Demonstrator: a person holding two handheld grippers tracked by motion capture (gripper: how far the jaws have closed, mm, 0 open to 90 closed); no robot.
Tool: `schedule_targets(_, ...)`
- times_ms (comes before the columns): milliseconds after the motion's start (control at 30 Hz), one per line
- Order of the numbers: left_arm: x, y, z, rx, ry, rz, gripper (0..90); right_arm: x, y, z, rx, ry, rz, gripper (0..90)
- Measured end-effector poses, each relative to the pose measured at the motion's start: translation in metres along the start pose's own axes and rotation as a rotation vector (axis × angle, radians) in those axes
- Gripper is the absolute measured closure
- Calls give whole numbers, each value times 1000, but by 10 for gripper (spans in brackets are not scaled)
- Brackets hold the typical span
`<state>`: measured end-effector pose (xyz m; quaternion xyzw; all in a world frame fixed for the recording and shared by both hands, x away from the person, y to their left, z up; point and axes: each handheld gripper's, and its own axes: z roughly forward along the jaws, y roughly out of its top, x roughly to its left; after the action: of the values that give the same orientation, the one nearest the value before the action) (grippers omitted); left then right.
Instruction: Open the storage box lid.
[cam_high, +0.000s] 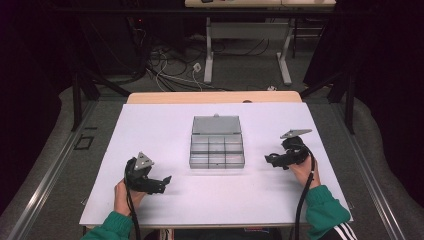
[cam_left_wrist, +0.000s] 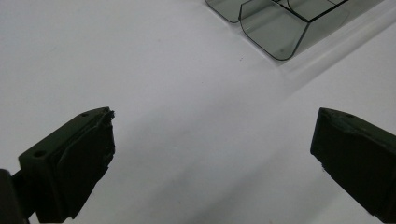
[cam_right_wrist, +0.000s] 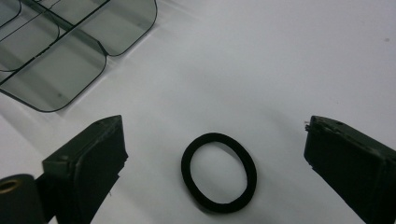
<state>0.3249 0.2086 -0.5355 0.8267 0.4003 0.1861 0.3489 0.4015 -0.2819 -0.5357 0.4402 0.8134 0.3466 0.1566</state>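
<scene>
White surface (cam_high: 150, 130) carries a clear compartment box (cam_high: 217, 149), lid open, at its middle. Left claw (cam_left_wrist: 212, 154) hangs apart and empty; right claw (cam_right_wrist: 215, 154) stands apart around a flat black rubber ring (cam_right_wrist: 218, 172), not touching it. So thin a ring may slip out sideways as the pads close. Box contents are hard to make out.

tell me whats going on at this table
A person holds a gripper in each hand over a white table. The right gripper has its jaws open on either side of a black ring lying flat, not yet gripped. The left gripper is open over bare table. A clear compartment box sits open between them.
</scene>
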Motion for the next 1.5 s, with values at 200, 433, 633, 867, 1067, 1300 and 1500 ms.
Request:
schedule_targets(200,1,-1,1,6,-1,-4,0,-7,-2,-2,-1,-17,21,152)
schedule_targets(433,1,0,-3,-20,19,4,0,-9,-3,-2,14,-44,13,250)
schedule_targets(633,1,0,-3,-27,25,1,0,-10,-4,-3,28,-54,9,399)
schedule_targets(867,3,0,-3,-27,23,5,0,-11,-4,-2,38,-70,6,549)
schedule_targets(1067,4,0,-2,-19,30,10,0,-14,-4,-1,35,-68,15,668)
schedule_targets(1300,5,0,0,-25,25,7,0,-16,-6,0,48,-74,32,726)
schedule_targets(1500,3,1,-1,-25,26,10,0,-14,-6,1,53,-82,37,746)
